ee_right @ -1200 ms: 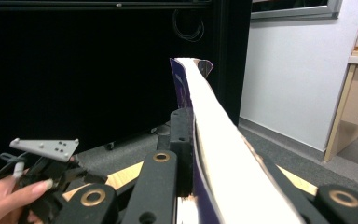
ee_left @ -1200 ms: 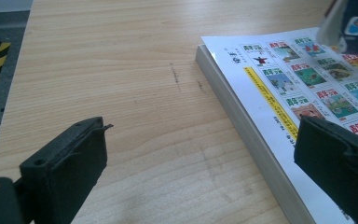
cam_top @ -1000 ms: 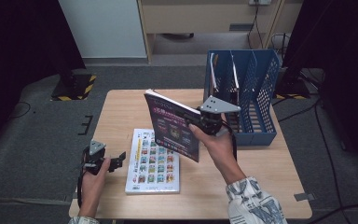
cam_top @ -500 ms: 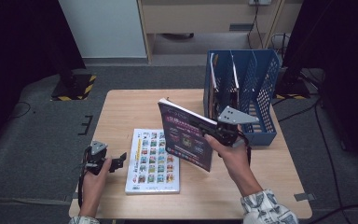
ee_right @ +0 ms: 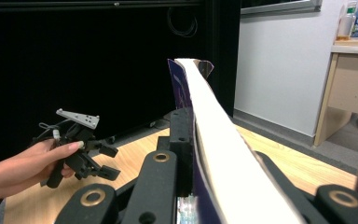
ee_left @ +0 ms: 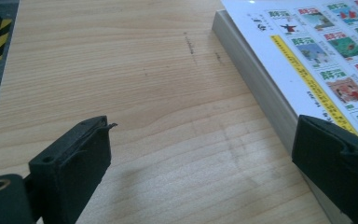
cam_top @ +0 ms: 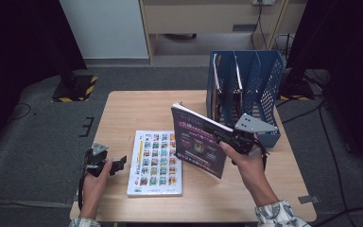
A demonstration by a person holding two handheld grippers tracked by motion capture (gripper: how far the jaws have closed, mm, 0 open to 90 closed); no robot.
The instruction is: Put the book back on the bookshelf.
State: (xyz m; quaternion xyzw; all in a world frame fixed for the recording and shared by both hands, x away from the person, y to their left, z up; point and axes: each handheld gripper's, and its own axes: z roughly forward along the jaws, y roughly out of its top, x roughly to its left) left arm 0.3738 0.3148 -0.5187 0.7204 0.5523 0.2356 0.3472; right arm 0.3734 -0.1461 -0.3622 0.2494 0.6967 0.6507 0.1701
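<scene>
Wooden table [cam_top: 137,109] | right gripper [cam_top: 227,137] fingers clamp purple book [cam_top: 198,144], cover partly hidden | left gripper [cam_top: 118,164] fingers spread, empty

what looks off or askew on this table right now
Nothing is spilled or damaged. The purple book is off the table, tilted in the shut right gripper near the blue file rack. The white picture book lies flat, beside the open left gripper.
</scene>
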